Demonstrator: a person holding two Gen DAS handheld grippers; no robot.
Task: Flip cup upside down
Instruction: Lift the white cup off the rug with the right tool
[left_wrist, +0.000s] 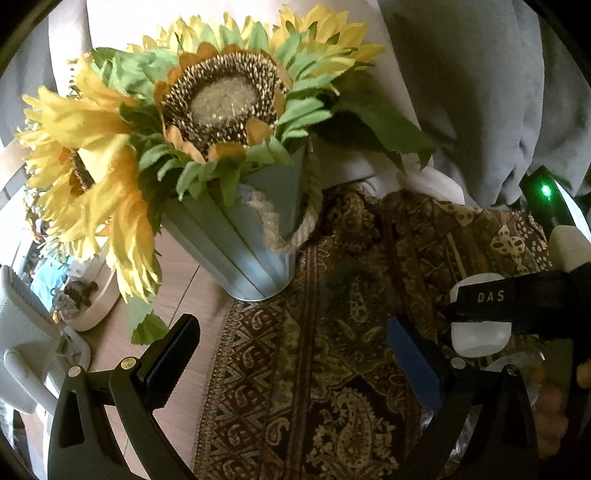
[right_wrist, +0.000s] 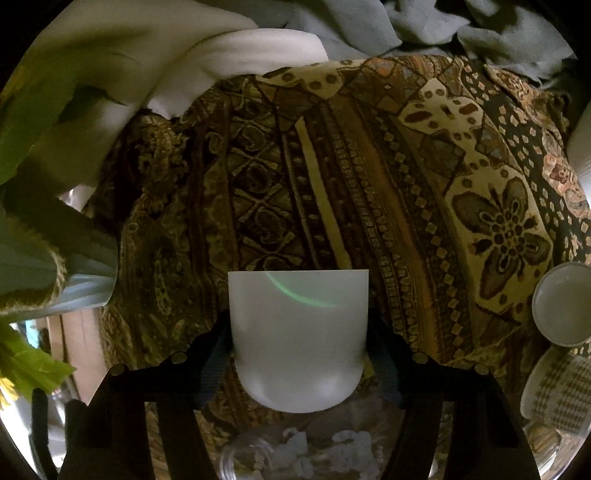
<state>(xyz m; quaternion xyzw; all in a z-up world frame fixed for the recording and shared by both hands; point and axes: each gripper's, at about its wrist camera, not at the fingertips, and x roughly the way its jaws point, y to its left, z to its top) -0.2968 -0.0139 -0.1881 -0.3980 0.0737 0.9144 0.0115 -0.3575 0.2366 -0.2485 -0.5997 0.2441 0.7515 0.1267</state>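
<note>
Left wrist view, from left to right. A white chair (left_wrist: 26, 343) shows at the left edge, beyond the counter (left_wrist: 177, 291). The left gripper (left_wrist: 291, 363) hangs low over the counter, its two fingers spread wide with nothing between them; it points toward the far side. A pale bucket (left_wrist: 251, 243) of sunflowers (left_wrist: 221, 99) stands far left, partly on bare wood and partly on the patterned cloth (left_wrist: 332, 332). At the right, the right gripper (left_wrist: 480, 306) reaches in sideways from the right edge, its black fingers pinching the white cup (left_wrist: 480, 336) above the cloth.

Right wrist view, from left to right. The bucket (right_wrist: 85, 280) and green leaves (right_wrist: 29, 365) sit at the left edge. In the centre the right gripper (right_wrist: 299, 354) points forward over the cloth (right_wrist: 369, 184), fingers pressed against both sides of the cup (right_wrist: 298, 339). The cup is held clear of the cloth, its flat open rim toward the far side and its rounded base toward the camera. A second white cup (right_wrist: 563, 302) lies at the right edge, next to a woven dish (right_wrist: 554, 398). A clear glass container (right_wrist: 295, 454) lies beneath the gripper.
</note>
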